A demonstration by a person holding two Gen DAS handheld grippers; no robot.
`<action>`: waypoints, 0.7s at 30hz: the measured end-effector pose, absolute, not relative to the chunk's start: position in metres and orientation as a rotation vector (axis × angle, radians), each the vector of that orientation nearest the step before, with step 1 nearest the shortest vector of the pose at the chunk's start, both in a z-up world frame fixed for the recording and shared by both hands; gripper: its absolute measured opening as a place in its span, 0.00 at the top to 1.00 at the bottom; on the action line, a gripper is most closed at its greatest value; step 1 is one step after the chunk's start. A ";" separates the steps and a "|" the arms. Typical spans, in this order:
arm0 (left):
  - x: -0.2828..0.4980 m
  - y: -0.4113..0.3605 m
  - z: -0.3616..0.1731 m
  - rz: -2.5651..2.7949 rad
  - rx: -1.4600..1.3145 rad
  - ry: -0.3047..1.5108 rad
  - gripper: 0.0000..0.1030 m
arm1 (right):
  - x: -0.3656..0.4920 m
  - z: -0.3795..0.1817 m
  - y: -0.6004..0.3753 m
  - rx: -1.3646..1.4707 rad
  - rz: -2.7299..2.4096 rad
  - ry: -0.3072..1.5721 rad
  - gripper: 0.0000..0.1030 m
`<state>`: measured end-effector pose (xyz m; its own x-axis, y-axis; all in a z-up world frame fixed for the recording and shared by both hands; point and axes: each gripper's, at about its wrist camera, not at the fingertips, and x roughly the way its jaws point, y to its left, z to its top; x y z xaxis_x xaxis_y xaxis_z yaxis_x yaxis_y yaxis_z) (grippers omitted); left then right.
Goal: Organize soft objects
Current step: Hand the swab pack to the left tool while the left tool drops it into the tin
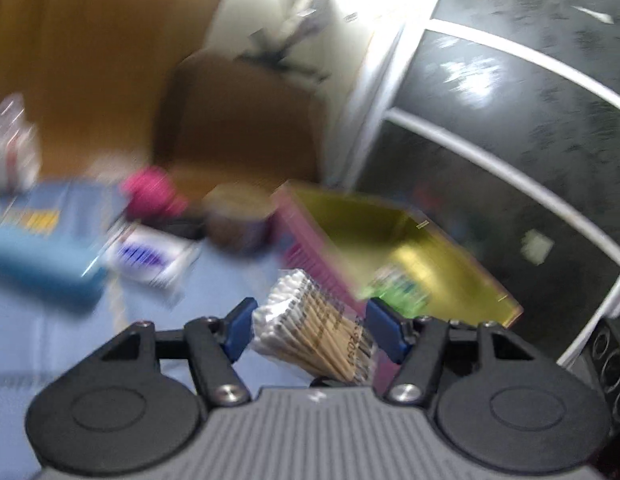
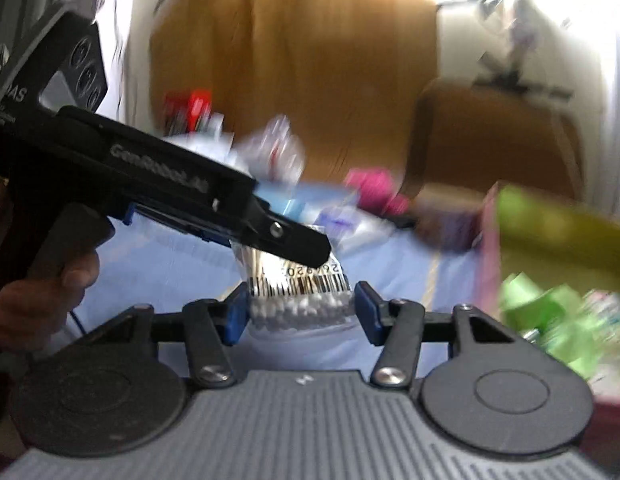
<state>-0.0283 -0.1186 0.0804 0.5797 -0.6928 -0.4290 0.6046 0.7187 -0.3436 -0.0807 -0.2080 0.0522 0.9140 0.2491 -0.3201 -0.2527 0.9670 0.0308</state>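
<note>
A clear pack of cotton swabs [image 1: 314, 324] with wooden sticks sits between the blue pads of my left gripper [image 1: 312, 326], held above the blue cloth. In the right wrist view the same pack [image 2: 300, 292], with a barcode label, hangs under the left gripper's black body [image 2: 158, 184]. My right gripper [image 2: 300, 308] has its pads on both sides of the pack's swab-head end. A pink basket with a yellow-green inside [image 1: 394, 248] stands just right of the pack; it also shows in the right wrist view [image 2: 550, 240] with green items in it.
On the blue cloth [image 1: 50, 340] lie a blue box [image 1: 46, 236], a white and purple packet [image 1: 150, 256], a pink soft thing [image 1: 152, 192] and a round tub [image 1: 240, 216]. A wooden chair [image 1: 238, 120] stands behind. A dark glass cabinet [image 1: 510, 120] is on the right. Both views are blurred.
</note>
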 end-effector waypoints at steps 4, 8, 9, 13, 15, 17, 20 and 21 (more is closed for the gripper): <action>-0.022 -0.178 0.097 -0.834 -0.096 0.543 0.40 | -0.092 0.066 -0.238 -0.010 0.129 0.246 0.44; -0.013 -0.240 0.090 -0.876 -0.029 0.587 0.40 | -0.096 0.063 -0.278 0.027 0.002 0.262 0.43; -0.012 -0.253 0.086 -0.887 -0.017 0.602 0.37 | -0.097 0.061 -0.289 0.035 -0.033 0.272 0.43; -0.013 -0.298 0.071 -0.904 0.045 0.640 0.19 | -0.101 0.052 -0.321 0.019 -0.182 0.311 0.41; -0.018 -0.306 0.069 -0.889 0.068 0.615 0.16 | -0.101 0.048 -0.337 0.010 -0.256 0.334 0.32; -0.020 -0.302 0.069 -0.885 0.069 0.602 0.16 | -0.102 0.046 -0.350 0.031 -0.321 0.332 0.29; -0.018 -0.286 0.073 -0.850 0.042 0.594 0.16 | -0.113 0.048 -0.371 0.107 -0.343 0.306 0.29; -0.016 -0.280 0.075 -0.838 0.029 0.590 0.16 | -0.112 0.049 -0.375 0.135 -0.344 0.293 0.29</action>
